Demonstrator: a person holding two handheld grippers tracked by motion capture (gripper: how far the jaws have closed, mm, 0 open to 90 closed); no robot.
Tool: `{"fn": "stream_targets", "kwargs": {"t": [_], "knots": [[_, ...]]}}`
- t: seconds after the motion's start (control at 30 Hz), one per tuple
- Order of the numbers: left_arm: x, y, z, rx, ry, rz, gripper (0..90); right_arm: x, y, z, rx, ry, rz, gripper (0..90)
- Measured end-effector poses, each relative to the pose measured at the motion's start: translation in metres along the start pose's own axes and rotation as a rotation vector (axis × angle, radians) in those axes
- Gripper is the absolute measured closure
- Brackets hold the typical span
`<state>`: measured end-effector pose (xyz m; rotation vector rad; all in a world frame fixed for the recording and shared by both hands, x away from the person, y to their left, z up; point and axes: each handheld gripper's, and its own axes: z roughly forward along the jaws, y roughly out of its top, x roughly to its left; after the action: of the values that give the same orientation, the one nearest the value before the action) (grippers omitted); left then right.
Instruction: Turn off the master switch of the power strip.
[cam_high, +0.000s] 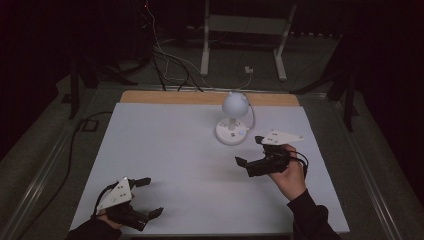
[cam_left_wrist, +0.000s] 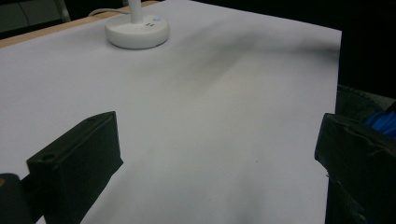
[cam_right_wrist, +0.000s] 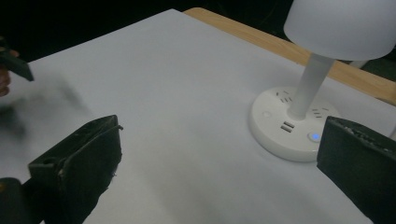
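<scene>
Standing near the white sheet's (cam_high: 165, 150) far edge, the small desk lamp (cam_high: 233, 120) looks light, rigid and smooth; its slim stem offers the surest hold. The right gripper (cam_high: 249, 151) hovers just beside its base, jaws wide; the left gripper (cam_high: 151, 197) waits well apart, also wide and empty.

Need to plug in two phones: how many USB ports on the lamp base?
2, side by side on the lamp base, in front of the stem and left of the blue light. Others may be hidden behind.
</scene>
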<state>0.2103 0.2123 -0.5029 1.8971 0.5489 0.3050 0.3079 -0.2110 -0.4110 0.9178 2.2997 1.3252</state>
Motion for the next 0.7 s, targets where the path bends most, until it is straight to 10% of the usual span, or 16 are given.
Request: {"fn": "stream_targets", "kwargs": {"t": [0.7], "knots": [[0.0, 0.0, 0.0, -0.001, -0.003, -0.002, 0.9, -0.023, 0.013, 0.031, 0.011, -0.074, 0.044, 0.0]]}}
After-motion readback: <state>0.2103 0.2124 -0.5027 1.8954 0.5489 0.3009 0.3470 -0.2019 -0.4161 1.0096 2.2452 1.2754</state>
